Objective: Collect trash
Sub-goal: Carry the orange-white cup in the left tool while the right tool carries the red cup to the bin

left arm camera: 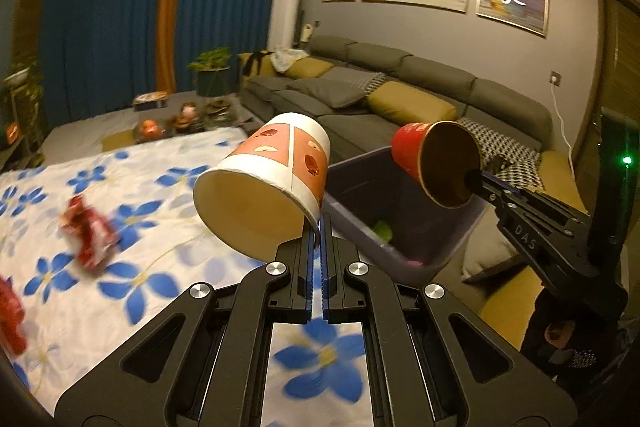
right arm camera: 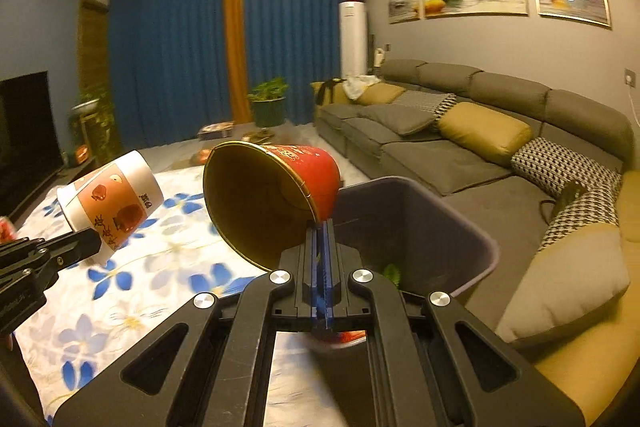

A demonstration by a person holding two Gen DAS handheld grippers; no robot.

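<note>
My left gripper (left arm camera: 319, 227) is shut on the rim of a white and orange paper cup (left arm camera: 268, 187), held tilted above the flowered table near the purple bin (left arm camera: 452, 247). My right gripper (right arm camera: 320, 231) is shut on the rim of a red paper cup (right arm camera: 280, 199) with a gold inside, held tilted at the bin's (right arm camera: 480, 247) left edge. The red cup (left arm camera: 432, 163) hangs over the bin in the left wrist view, and the white cup (right arm camera: 108, 203) shows at the left of the right wrist view. Something green (left arm camera: 382, 230) lies in the bin.
Red wrappers (left arm camera: 90, 239) lie on the blue-flowered tablecloth (left arm camera: 160, 227) at left, another red wrapper (left arm camera: 10, 311) at the far left edge. A grey sofa (right arm camera: 460, 155) with yellow cushions stands behind and right of the bin. A coffee table with clutter (left arm camera: 188, 115) is beyond.
</note>
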